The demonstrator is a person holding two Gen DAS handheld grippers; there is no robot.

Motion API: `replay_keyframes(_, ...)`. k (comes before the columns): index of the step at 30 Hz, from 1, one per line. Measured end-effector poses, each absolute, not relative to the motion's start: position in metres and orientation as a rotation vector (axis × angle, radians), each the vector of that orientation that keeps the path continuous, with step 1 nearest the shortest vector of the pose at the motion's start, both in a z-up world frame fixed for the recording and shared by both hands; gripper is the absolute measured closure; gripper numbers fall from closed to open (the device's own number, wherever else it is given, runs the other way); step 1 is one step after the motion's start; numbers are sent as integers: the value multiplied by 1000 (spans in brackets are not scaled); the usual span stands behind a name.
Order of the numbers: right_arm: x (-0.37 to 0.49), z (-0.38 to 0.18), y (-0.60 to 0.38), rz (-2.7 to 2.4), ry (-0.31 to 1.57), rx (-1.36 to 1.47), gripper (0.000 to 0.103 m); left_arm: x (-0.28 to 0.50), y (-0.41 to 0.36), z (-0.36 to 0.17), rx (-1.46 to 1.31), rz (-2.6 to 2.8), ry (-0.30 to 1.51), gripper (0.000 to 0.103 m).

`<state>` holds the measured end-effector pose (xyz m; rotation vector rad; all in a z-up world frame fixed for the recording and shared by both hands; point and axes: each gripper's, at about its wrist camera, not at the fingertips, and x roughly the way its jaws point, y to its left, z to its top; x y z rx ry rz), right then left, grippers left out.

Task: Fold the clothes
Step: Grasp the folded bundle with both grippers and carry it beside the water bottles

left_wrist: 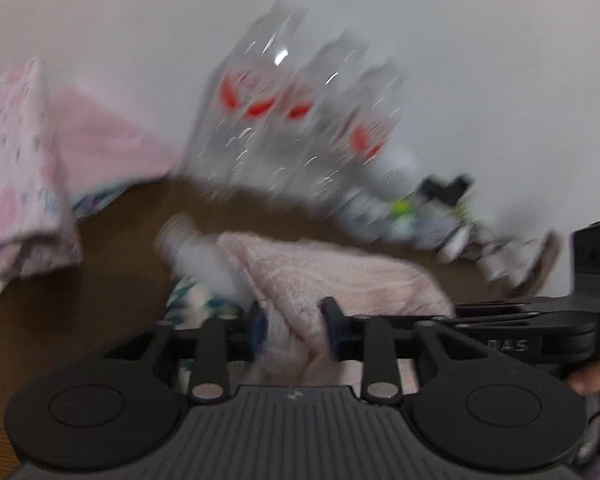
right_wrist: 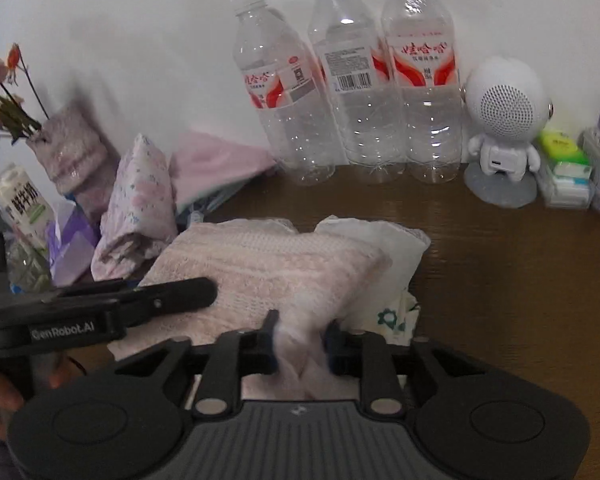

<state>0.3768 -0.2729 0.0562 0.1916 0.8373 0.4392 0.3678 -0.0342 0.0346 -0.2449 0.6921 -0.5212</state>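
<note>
While both claws bite into its near edge, the pale pink knitted garment (right_wrist: 260,268) lies folded across the middle of the brown wooden table (right_wrist: 500,280), low in the centre of each wrist view. The right gripper (right_wrist: 300,344) stands narrow with a bunched ridge of pink knit pinched between its pads; the left gripper (left_wrist: 294,330) is a little wider and likewise clamps a thick fold of the same cloth. In the right wrist view the left gripper's black body reaches in from the lower left, just beside the garment's left edge.

Judging by its slack drape and open weave, the garment should be light, soft and limp, with no stiffness to hold a crease; it will sag between two held points and may stretch or snag if pulled hard. Corners and doubled edges look like the best places to hold, through all the layers at once.

A white floral-print cloth (right_wrist: 396,316) peeks out under its right side and could be dragged along. Three clear plastic water bottles (right_wrist: 356,92) stand at the upper centre against the wall, well behind the garment, light enough to topple if cloth sweeps them.
</note>
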Motion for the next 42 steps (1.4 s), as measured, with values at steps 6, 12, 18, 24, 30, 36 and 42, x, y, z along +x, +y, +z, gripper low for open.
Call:
replay_keyframes(6,366,70,-283,385,738,183,50,362,-24,40,-277,-505,651,36)
replay_keyframes(12,371,44,-279,403,685,238,84,360,-38,37,-195,-428,600,80)
replay_keyframes(18,341,81,-288,263,488,161,71,332,-29,73,-114,-349,435,50)
replay_keyframes(24,354,62,-259,293,465,96,96,333,-86,71,143,-306,384,86)
replay_keyframes(30,370,33,-247,250,494,49,98,348,-90,22,145,-260,469,91)
replay_keyframes(36,349,50,-261,165,426,80,94,346,-87,21,84,-265,443,91)
replay_keyframes(42,327,40,-251,321,469,21,99,349,-81,22,22,-283,463,90)
